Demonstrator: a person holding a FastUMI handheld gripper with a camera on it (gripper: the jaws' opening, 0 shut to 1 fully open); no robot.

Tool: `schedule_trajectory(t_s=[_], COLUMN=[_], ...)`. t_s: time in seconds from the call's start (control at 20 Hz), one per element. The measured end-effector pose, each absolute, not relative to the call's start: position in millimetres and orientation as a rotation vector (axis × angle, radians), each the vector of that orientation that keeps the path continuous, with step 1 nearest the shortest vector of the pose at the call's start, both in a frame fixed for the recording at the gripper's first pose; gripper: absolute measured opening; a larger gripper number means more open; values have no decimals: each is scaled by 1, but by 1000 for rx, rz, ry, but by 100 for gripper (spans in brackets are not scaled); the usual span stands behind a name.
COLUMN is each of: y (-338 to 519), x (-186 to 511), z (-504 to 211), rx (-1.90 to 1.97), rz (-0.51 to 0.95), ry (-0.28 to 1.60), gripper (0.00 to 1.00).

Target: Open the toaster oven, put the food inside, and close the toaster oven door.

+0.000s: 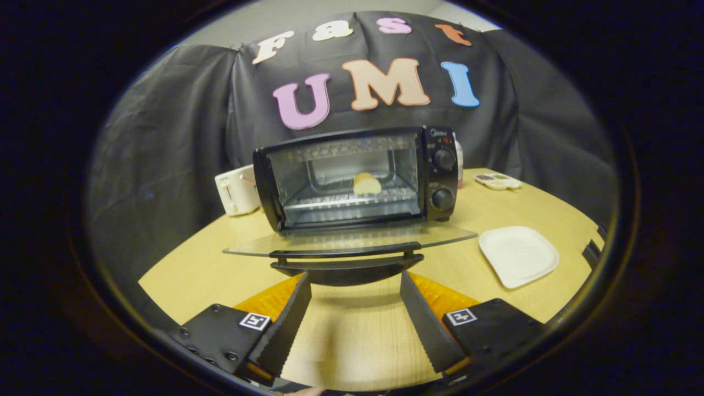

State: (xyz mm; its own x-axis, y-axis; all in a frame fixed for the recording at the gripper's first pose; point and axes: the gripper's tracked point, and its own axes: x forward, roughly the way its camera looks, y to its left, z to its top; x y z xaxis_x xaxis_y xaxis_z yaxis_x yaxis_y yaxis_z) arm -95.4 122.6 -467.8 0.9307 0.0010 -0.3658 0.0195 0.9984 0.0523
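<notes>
On the surface (352, 341) just ahead of your wide-open, empty hand-held gripper (355, 286), the toaster oven (357, 179) has food (367, 183) on its rack and door (352, 240) down flat; stiff, fragile glass, likely hinged, so lift by the handle (346, 258).

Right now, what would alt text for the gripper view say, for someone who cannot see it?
A black toaster oven sits on a wooden table with its glass door folded down flat and a piece of bread on the rack inside. The open gripper has its fingertips just short of the door handle; an empty white plate lies beside it.
</notes>
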Motion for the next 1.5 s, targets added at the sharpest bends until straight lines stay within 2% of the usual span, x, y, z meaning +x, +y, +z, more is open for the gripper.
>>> schedule_trajectory(t_s=[0.2,0.65,0.95,1.5], y=[129,140,131,49], x=[-65,7,9,-4], z=[-428,-394,-331,-172], rx=[31,8,27,-6], rz=[-4,2,35,-47], ry=[313,262,216,109], gripper=[99,100,99,99])
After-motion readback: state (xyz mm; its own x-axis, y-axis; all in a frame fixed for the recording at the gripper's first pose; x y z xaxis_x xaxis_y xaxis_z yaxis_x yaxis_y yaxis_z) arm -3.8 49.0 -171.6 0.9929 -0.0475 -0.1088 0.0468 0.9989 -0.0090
